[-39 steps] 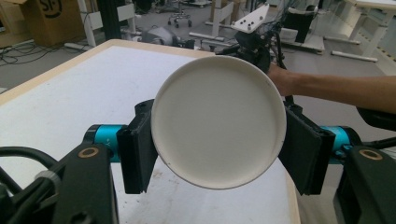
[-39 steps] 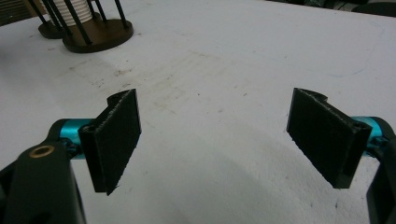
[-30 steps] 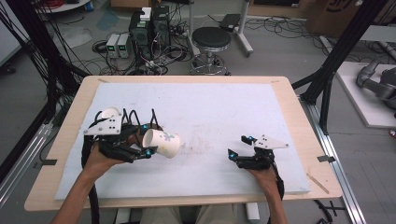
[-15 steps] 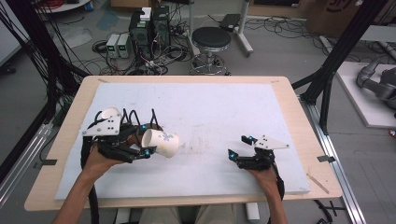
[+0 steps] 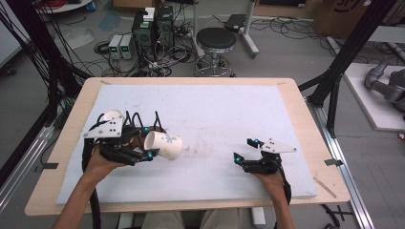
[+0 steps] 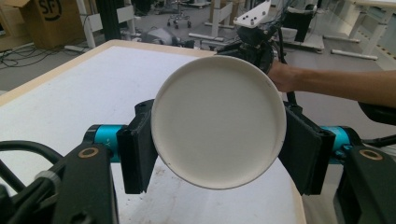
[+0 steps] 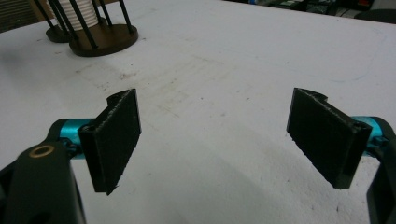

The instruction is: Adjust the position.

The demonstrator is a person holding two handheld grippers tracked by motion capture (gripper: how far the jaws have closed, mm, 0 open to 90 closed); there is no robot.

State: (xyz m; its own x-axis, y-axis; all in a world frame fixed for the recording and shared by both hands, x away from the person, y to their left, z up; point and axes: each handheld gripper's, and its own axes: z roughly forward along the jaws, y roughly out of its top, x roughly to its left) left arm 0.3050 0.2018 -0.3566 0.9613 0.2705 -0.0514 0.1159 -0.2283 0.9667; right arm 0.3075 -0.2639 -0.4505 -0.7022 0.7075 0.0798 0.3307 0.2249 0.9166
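Observation:
A white paper cup (image 5: pixel 165 145) with a faint printed pattern lies on its side between the jaws of my left gripper (image 5: pixel 149 143), held just above the white mat at the left. In the left gripper view the cup's round end (image 6: pixel 218 127) faces the camera, and both black pads (image 6: pixel 136 156) press on its sides, so the left gripper (image 6: pixel 217 144) is shut on it. My right gripper (image 5: pixel 244 150) rests low over the mat at the right. Its jaws stand wide apart with nothing between them (image 7: pixel 215 135).
A black wire rack (image 7: pixel 103 35) on a round dark base stands on the mat behind the left hand, with a stack of white cups (image 7: pixel 84 11) beside it. The white mat (image 5: pixel 224 109) covers a wooden table (image 5: pixel 305 119). A stool and computer boxes stand on the floor beyond.

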